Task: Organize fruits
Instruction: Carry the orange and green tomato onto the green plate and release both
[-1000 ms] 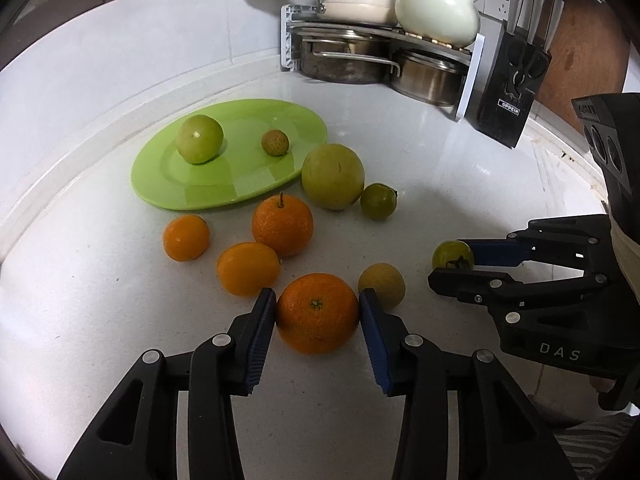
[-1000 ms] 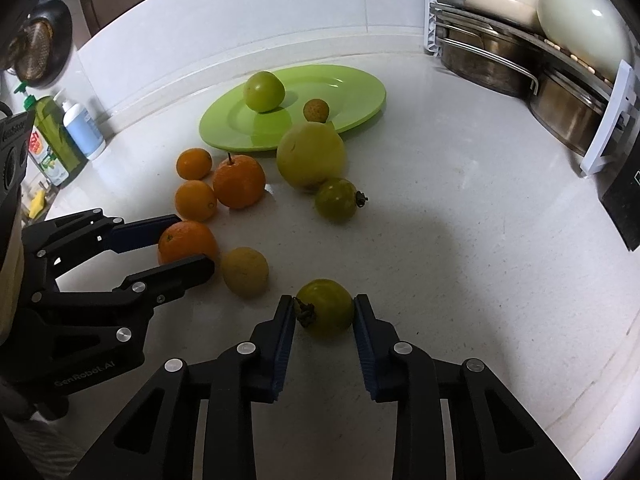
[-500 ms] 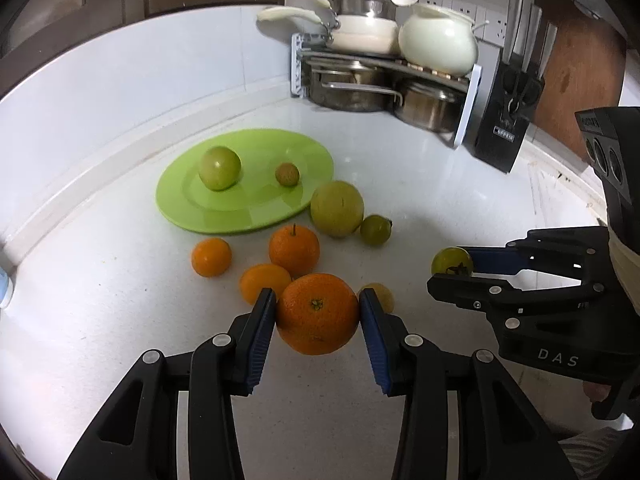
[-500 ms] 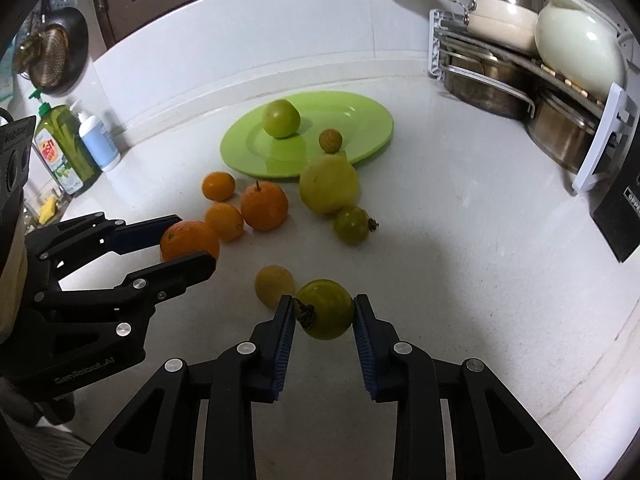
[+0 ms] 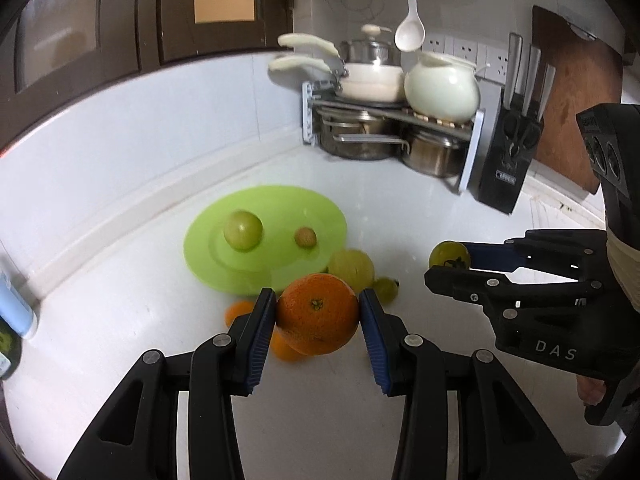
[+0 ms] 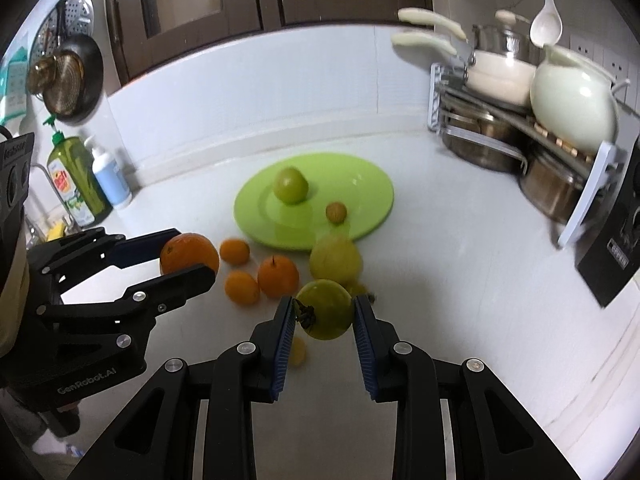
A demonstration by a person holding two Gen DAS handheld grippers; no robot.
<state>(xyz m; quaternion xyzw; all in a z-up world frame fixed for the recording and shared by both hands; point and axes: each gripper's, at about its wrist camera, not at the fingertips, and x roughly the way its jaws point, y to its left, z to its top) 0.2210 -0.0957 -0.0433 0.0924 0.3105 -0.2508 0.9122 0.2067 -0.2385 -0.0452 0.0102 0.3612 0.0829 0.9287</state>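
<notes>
The left gripper (image 5: 318, 320) tilts downward, its blue-padded fingers (image 5: 260, 334) clamped on either side of an orange (image 5: 318, 318) held clear of the counter (image 5: 320, 420). The right gripper (image 6: 324, 320) is angled down alike, beside the left, its fingers (image 6: 285, 330) pressed against a green fruit (image 6: 326, 314), also lifted off the counter.

Lifted both fruits clear off the tabletop (image 5: 120, 320) now: orange (image 5: 318, 314) and green fruit (image 6: 325, 310) up, pile dropped toward 6 o'clock.
</notes>
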